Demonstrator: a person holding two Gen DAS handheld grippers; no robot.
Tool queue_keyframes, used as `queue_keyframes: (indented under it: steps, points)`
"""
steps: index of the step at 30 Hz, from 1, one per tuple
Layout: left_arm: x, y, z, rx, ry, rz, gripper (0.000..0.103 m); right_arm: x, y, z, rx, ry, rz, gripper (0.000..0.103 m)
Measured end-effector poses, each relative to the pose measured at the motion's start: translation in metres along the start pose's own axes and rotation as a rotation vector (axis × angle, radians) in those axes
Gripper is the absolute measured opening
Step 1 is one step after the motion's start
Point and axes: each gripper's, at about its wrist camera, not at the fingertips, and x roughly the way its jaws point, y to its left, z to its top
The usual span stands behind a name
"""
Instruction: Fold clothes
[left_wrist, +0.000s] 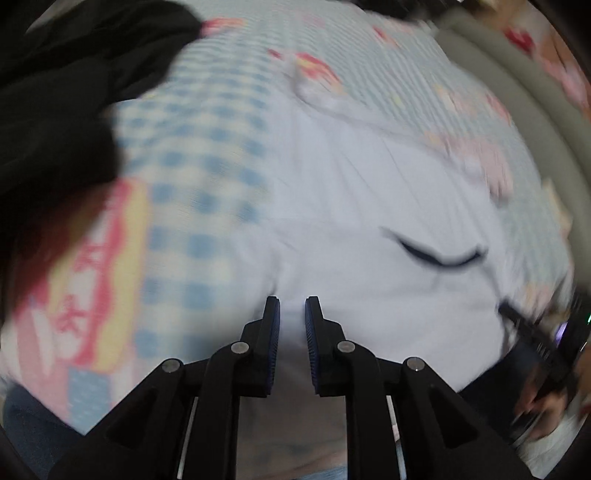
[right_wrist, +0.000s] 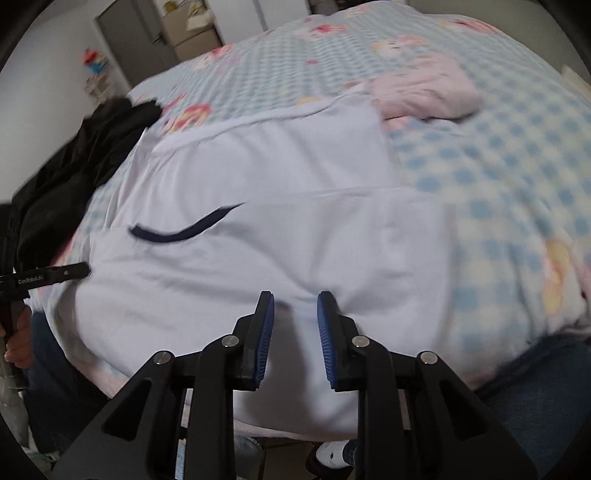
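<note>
A: Left wrist view first, what have we got?

B: Left gripper (left_wrist: 292, 301) points down at a white garment (left_wrist: 369, 240) spread on a blue-checked bedsheet (left_wrist: 207, 177). Its jaws stand narrow, a slim gap with white cloth showing behind it. Whether the blue pads (left_wrist: 275, 332) press a fold I cannot tell; the picture is blurred.

A: And the other hand?

B: Right gripper (right_wrist: 295, 295) hovers over the garment's near edge (right_wrist: 258, 240), jaws a little wider, cloth behind the gap. I cannot tell if anything is pinched there either.

A: Where does the garment lie?

B: Centre of the bed in the right wrist view, with a dark curved trim (right_wrist: 184, 229) toward ten o'clock. A black garment (right_wrist: 74, 173) is heaped at nine o'clock, touching the white one's far corner. A pink bundle (right_wrist: 424, 88) sits at one o'clock, just beside the white cloth's edge.

A: Anything else?

B: The left gripper's finger (right_wrist: 48, 277) enters at nine o'clock, a hand (right_wrist: 18, 339) below it.
</note>
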Motion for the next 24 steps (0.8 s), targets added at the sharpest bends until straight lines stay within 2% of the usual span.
queue_keyframes:
  steps: [2,4,6,11,13,15,17,19,21,24]
  points:
    - [-0.013,0.012,0.009,-0.047,-0.059,-0.034,0.016,-0.012,-0.012,0.008,0.025,-0.029,-0.003,0.026]
    - [-0.014,0.014,0.019,-0.049,-0.071,-0.086,0.023,-0.023,-0.022,0.017,0.043,-0.053,0.005,0.030]
    - [-0.004,0.005,0.030,-0.023,-0.064,-0.075,0.028,-0.032,-0.032,0.025,0.060,-0.075,0.012,0.035]
    - [0.033,-0.011,0.048,0.032,0.047,-0.052,0.030,-0.007,-0.041,0.045,0.083,-0.024,0.009,0.035]
    - [0.045,-0.018,0.050,0.067,0.077,-0.044,0.035,0.003,-0.035,0.050,0.072,-0.028,0.038,0.035]
    - [0.057,-0.019,0.051,0.091,0.116,0.009,0.036,0.018,-0.024,0.050,0.043,-0.007,0.043,0.037]
    - [0.063,-0.016,0.050,0.089,0.140,0.032,0.037,0.031,-0.016,0.043,0.023,0.019,0.015,0.037]
    - [0.061,-0.012,0.050,0.086,0.131,0.063,0.033,0.037,-0.020,0.037,0.031,0.023,-0.005,0.037]
    - [0.055,-0.006,0.049,0.078,0.098,0.128,0.026,0.039,-0.027,0.033,0.042,0.019,-0.022,0.030]
    - [0.041,0.009,0.050,0.001,0.040,0.131,0.020,0.034,-0.036,0.036,0.065,0.018,-0.022,0.024]
